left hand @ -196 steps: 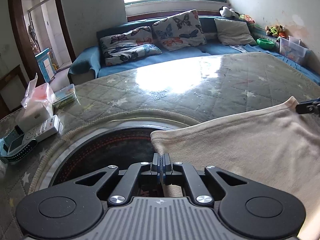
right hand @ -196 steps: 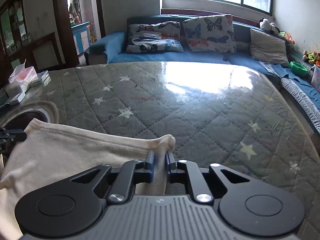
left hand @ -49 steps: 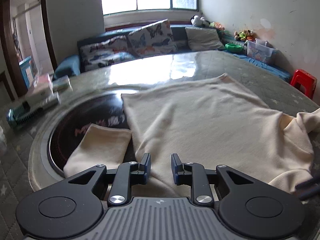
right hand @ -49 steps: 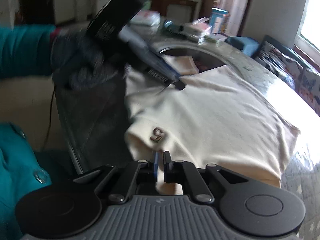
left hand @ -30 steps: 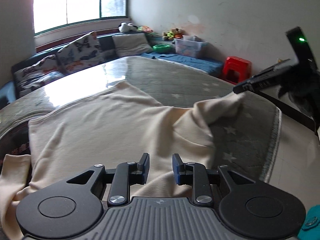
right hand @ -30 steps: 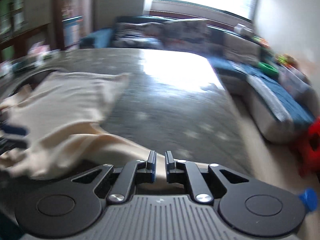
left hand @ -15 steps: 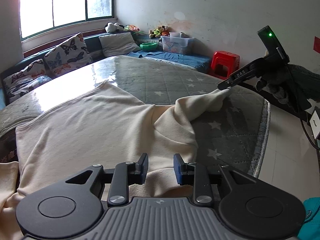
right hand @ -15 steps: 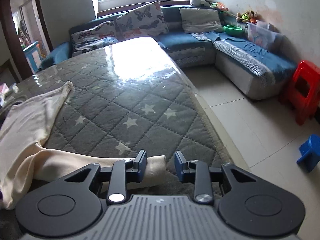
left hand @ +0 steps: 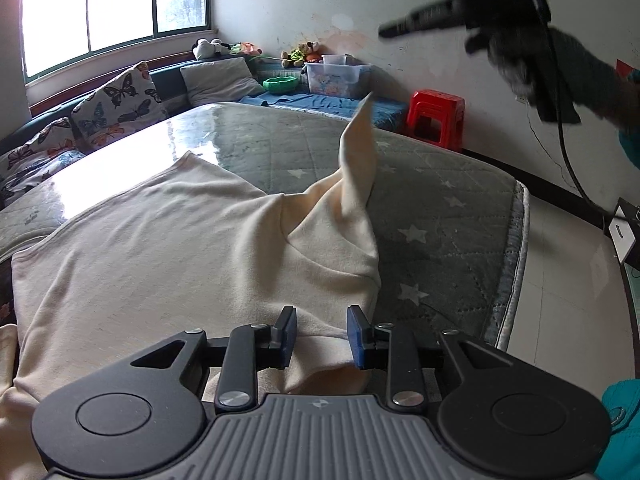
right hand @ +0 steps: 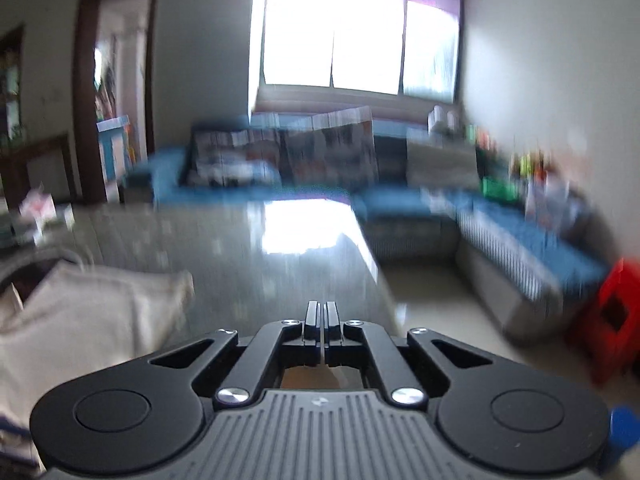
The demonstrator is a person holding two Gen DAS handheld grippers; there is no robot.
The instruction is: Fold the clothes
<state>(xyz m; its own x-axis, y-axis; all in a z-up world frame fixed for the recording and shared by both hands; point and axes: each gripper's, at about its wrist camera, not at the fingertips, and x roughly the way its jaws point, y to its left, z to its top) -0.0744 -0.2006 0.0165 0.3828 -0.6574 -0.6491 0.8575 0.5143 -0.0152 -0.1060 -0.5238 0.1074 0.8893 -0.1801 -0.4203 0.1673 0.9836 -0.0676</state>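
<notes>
cream sweater (left hand: 168,240) | spread flat on table | one sleeve (left hand: 356,152) airborne

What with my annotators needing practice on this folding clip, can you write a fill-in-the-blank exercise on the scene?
The left gripper, over the cream top, is ___.
The right gripper is ___.
The plastic stool by the wall is ___.
The grey table cover is patterned with white ___.
Missing words: open; shut; red; stars.
</notes>
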